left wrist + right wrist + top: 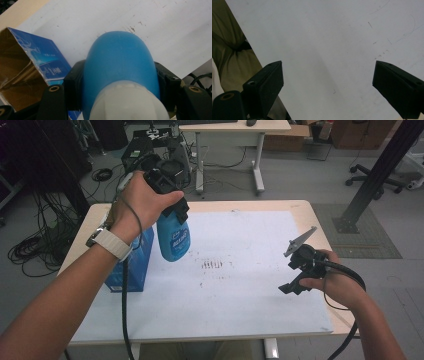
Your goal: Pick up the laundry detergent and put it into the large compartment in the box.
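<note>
Gripping a blue bottle [174,236], the left gripper [172,200] is sitting in the upper left of the high view, its jaws clenched on the bottle's upper part so that the rounded blue body is hanging below them, clear of the table. The person's left hand [140,205] is wrapping around the gripper's body, with a white watch strap [114,243] showing at the wrist and the black cable [124,295] trailing down toward the bottom edge.

From the left gripper view, the bottle [120,65] is filling the centre, blue at the far end and whitish at the near end, with one black jaw pressing against each side. A blue box [37,67] is lying at the left of that frame, its open end showing a brown inside. In the high view the same box [131,265] is standing on the table just left of the hanging bottle, partly behind the forearm; whether the two are touching is not clear.

The right gripper [295,279] is hovering at the lower right of the high view, above the white mat [240,295] covering the table [310,212], well apart from the bottle. In the right gripper view its jaws are standing wide and released, with the bare white mat [324,45] between them.
</note>
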{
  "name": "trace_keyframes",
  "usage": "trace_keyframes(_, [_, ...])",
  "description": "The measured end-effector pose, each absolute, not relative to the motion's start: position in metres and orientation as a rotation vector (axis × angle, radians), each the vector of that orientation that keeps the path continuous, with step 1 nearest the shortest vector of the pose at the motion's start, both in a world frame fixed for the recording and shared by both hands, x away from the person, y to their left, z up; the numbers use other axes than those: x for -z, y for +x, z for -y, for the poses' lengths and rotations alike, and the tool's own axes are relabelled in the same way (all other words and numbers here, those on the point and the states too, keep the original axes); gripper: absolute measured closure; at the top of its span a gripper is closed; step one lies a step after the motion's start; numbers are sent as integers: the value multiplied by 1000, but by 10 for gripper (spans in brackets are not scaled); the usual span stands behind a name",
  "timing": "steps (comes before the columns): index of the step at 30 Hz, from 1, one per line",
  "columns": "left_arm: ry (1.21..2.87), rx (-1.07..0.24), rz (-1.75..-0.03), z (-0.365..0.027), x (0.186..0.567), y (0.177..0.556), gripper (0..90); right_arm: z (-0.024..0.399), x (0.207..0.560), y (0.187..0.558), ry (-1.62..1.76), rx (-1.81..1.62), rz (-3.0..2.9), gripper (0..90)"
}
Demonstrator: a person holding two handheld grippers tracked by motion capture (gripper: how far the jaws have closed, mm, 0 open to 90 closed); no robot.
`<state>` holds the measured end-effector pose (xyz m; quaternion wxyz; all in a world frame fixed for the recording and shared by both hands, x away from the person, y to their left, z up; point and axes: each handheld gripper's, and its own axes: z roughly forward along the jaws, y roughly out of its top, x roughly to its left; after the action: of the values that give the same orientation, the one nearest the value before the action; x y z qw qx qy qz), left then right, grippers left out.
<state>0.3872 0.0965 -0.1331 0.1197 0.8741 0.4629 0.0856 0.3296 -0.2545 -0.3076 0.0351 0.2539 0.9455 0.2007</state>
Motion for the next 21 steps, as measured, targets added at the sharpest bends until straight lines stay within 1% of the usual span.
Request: trace_keyframes(21, [2477,-281,-1465,-115,113,389,373,254,308,330,769,-618,-2908,99])
